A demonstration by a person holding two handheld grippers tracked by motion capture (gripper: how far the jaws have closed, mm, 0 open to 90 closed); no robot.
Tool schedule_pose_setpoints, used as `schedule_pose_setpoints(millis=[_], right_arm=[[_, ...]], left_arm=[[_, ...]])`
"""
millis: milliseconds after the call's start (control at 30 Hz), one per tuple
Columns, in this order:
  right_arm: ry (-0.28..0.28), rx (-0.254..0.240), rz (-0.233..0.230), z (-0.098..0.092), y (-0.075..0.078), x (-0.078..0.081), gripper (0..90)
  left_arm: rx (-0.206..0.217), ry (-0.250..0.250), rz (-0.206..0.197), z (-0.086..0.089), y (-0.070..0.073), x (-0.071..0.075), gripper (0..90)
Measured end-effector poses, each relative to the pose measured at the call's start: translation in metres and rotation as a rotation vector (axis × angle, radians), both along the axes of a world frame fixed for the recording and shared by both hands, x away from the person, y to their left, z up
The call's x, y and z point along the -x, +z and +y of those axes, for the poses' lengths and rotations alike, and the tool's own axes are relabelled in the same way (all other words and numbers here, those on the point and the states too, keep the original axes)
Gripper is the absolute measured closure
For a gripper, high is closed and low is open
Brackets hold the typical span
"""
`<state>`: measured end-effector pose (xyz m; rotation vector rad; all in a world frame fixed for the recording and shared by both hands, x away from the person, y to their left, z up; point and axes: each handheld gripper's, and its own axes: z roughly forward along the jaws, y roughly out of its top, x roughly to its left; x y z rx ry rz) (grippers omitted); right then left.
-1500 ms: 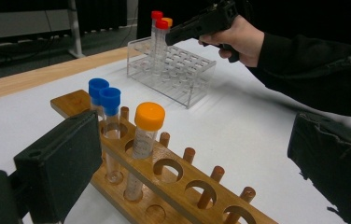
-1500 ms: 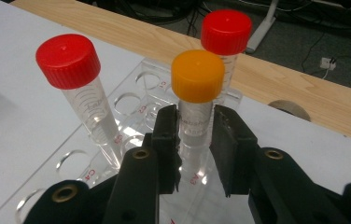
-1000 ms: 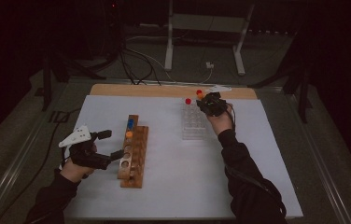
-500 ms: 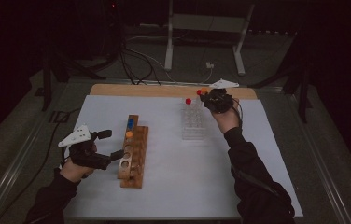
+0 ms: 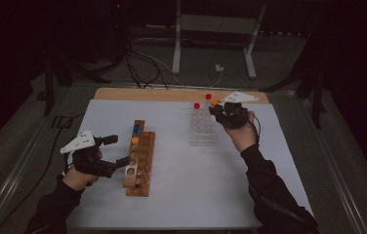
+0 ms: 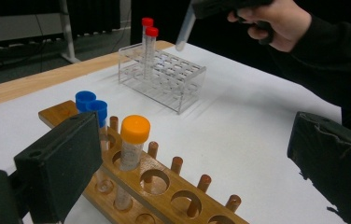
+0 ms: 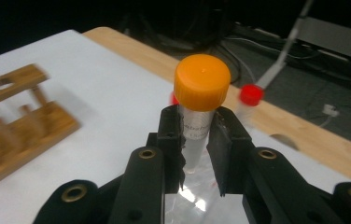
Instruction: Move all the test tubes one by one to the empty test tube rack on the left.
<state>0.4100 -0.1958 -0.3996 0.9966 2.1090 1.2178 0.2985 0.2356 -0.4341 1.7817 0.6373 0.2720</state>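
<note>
Black sleeves; each black gripper (image 5: pixel 123 162) carries a pale triangular plate (image 5: pixel 77 141).

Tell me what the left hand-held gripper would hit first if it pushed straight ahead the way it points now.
Most likely the wooden rack: the left hand-held gripper is open and aimed at it, with the orange-capped tube standing between its jaws. Depth is hard to judge, so the blue-capped tubes beside it could touch first.

A dim lab or test room. The white-covered surface (image 5: pixel 181 195) carries a wooden tube rack (image 5: pixel 139 158) and a clear plastic tube rack (image 6: pixel 162 77) holding capped sample tubes (image 6: pixel 151 49). Beyond the right gripper's fingers (image 7: pixel 171 140), cables (image 5: pixel 142 66) trail over grey floor beside a metal stand (image 5: pixel 213 34).
</note>
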Motion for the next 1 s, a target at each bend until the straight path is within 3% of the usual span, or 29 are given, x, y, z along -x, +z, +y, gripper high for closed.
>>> schedule_pose_setpoints(millis=[400,800,1000], right_arm=[[0.135,0.014,0.034,0.007,-0.010,0.047,75.2],[0.245,0.055,0.076,0.029,-0.025,0.079,75.2],[0.291,0.050,0.097,0.038,-0.029,0.092,75.2]], left_arm=[[-0.008,-0.036,-0.002,-0.008,0.006,0.003,4.0],[-0.028,-0.096,0.016,-0.024,0.007,0.002,4.1],[-0.034,-0.138,0.026,-0.035,0.011,0.001,4.5]])
